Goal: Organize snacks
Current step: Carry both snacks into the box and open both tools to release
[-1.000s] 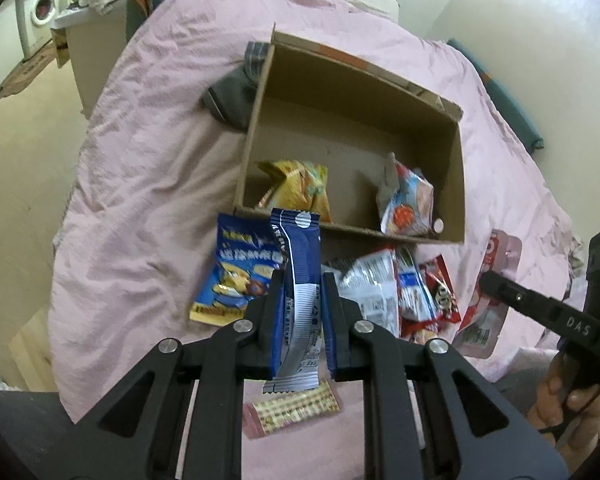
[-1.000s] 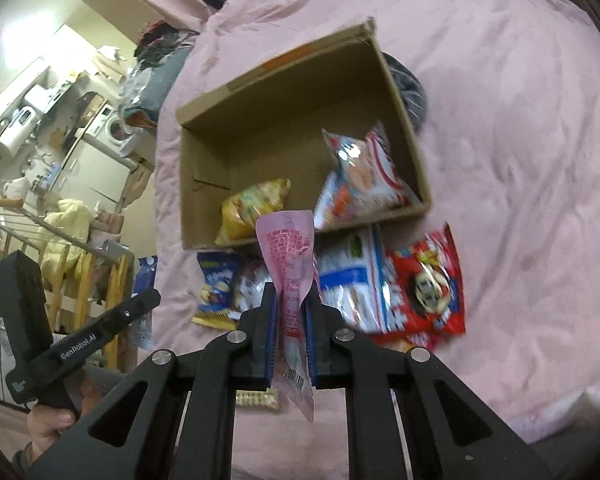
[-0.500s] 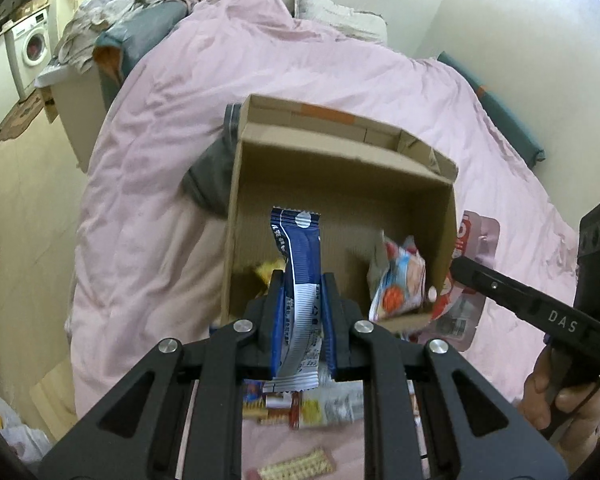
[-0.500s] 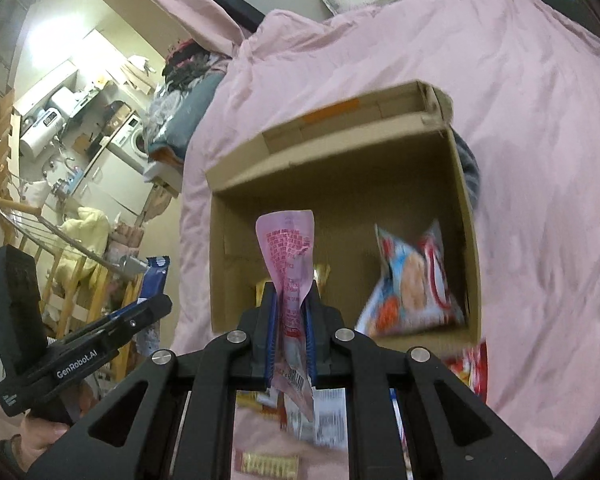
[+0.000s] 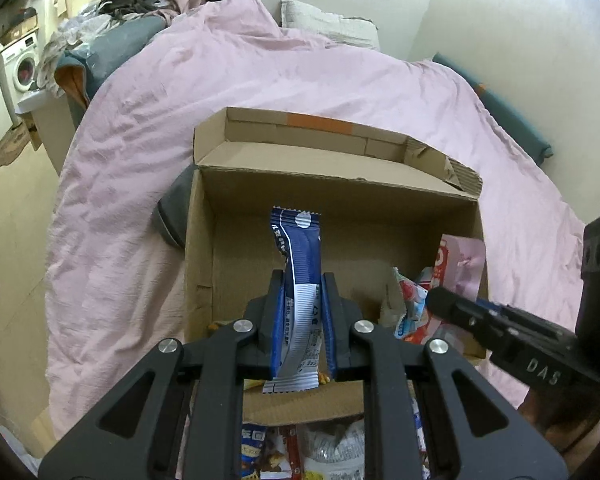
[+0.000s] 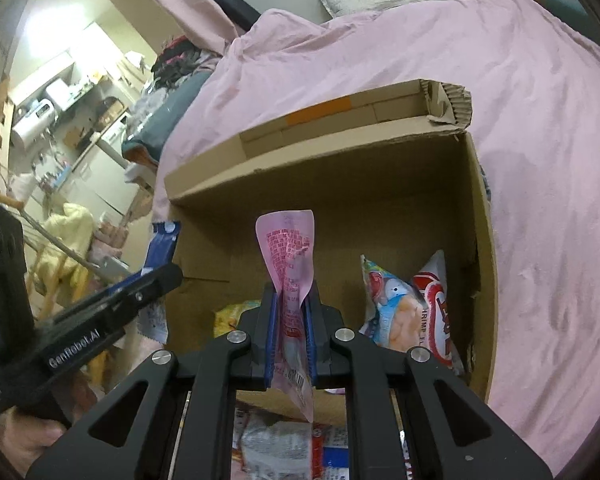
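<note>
- A brown cardboard box point(image 5: 340, 200) sits open on a bed covered by a pink blanket point(image 5: 148, 128).
- The left gripper point(image 5: 302, 308) is clamped on a blue and white snack packet point(image 5: 300, 272), which stands upright between its fingers above the near part of the box.
- The right gripper point(image 6: 291, 316) is clamped on a pink snack packet point(image 6: 290, 256), also upright, with its top curling over, held above the box opening.
- In the left wrist view, the right gripper comes in from the right edge, with the pink packet showing against the box's right wall.
- In the right wrist view, the left gripper comes in from the left edge, at the box's left wall.
- Inside the box, a red, white and blue snack bag point(image 6: 412, 304) leans in the right corner.
- A yellow bag point(image 6: 236, 312) lies on the box floor, partly hidden behind the right gripper.
- More snack packets point(image 6: 276, 448) lie on the blanket just in front of the box, below the grippers.
- A dark grey cloth point(image 5: 174, 216) lies against the box's outer left wall.
</note>
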